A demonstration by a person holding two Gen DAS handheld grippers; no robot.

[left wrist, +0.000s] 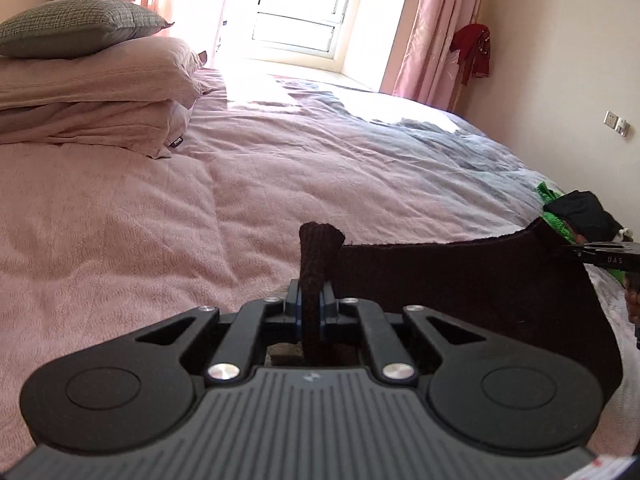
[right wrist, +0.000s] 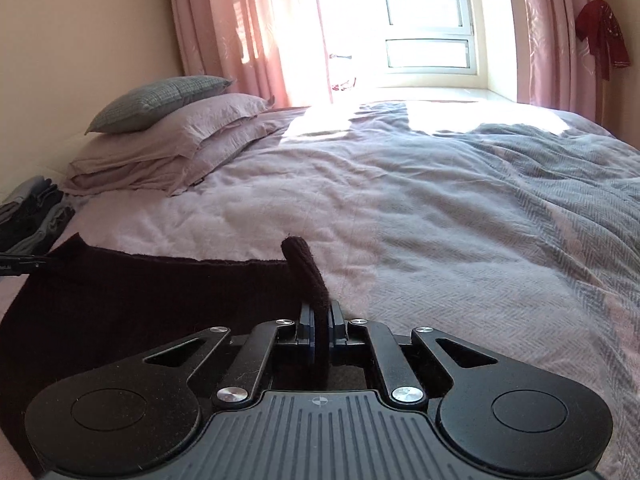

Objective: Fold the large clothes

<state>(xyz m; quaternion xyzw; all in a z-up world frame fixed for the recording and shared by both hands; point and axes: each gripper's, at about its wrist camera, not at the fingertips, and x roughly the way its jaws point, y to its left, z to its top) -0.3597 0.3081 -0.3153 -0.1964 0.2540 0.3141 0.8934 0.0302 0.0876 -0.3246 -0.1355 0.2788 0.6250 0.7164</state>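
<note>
Both sets of jaws are clenched on the dark knit garment [left wrist: 460,292]: the left gripper [left wrist: 312,300] and right gripper [right wrist: 320,320] each pinch a top corner, stretching it over the bed's [right wrist: 400,200] near edge. Soft, limp, fairly heavy knit; corners are probably the best grip.

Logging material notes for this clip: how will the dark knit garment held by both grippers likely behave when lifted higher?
The dark knit garment likely drapes limply: it sags between the left gripper and right gripper. Its thick ribbed edge suggests some weight. The fuzzy knit probably grips the pads rather than slipping.
</note>
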